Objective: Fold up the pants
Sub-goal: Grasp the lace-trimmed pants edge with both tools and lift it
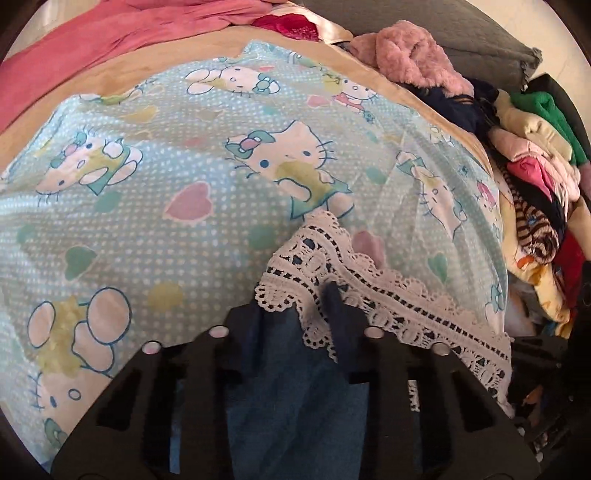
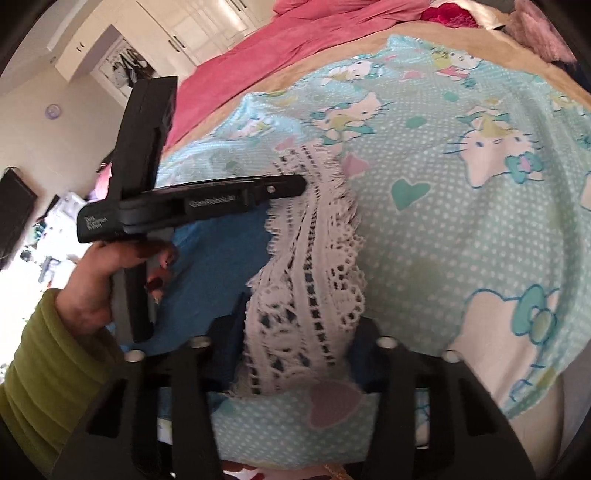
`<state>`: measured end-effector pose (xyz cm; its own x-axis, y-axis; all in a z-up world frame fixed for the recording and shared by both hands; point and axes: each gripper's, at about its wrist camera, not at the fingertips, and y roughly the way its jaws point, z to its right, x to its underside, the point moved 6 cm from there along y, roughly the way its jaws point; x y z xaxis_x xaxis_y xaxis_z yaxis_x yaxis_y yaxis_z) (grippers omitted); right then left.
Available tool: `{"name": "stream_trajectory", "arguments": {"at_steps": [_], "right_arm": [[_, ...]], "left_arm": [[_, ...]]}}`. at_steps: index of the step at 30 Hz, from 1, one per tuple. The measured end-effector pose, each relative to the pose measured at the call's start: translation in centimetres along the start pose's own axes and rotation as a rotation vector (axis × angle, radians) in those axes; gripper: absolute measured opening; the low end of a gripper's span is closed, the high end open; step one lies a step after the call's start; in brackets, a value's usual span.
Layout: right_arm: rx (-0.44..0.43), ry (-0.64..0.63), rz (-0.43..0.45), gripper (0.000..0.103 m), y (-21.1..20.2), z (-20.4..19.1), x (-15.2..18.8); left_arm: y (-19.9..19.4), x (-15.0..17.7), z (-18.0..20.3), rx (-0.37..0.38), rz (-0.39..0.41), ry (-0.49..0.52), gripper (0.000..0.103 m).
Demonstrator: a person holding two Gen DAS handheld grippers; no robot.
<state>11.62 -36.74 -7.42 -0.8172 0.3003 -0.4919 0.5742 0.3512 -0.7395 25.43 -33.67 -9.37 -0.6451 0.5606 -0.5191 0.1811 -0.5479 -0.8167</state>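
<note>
Blue pants [image 1: 291, 391] with a white lace hem [image 1: 332, 266] lie on a pale blue cat-print sheet [image 1: 147, 206] on a bed. In the left wrist view my left gripper [image 1: 295, 321] is shut on the blue cloth just behind the lace edge. The right wrist view shows that gripper [image 2: 291, 184] from the side, its tip on the lace hem [image 2: 314, 258], held by a hand [image 2: 107, 280] in a green sleeve. Lower in that view, my right gripper [image 2: 297, 328] is shut on a bunched part of the lace. Blue pant cloth [image 2: 214, 258] spreads to the left.
A heap of mixed clothes [image 1: 535, 184] and a fluffy pink garment [image 1: 413, 55] sit along the bed's right side. A pink blanket [image 1: 92, 48] lies at the far edge, with a grey pillow [image 1: 480, 29] behind it. White wardrobes [image 2: 166, 33] stand beyond the bed.
</note>
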Motion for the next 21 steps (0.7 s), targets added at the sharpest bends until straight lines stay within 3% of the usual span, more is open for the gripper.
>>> {"name": "stream_trajectory", "arguments": {"at_steps": [4,11,18,21], "right_arm": [[-0.038,-0.028,0.01,0.033,-0.2,-1.1,-0.1],[-0.196,-0.103,0.085,0.032,-2.0,-4.8,-0.7],[-0.262,-0.342,0.135,0.032,-2.4,-11.9,0.5],[-0.235,-0.471,0.121,0.032,-0.9,-15.1,1.8]], "left_arm": [[-1.2,0.1,0.0,0.012,0.051,-0.015,0.016],[-7.8,0.6,-1.4,0.071,0.214,-0.099,0.016],[-13.9,3.3,-3.8,0.059,0.304,-0.16,0.016],[-15.6,5.4,-5.5,0.044,0.336,-0.205,0.024]]}}
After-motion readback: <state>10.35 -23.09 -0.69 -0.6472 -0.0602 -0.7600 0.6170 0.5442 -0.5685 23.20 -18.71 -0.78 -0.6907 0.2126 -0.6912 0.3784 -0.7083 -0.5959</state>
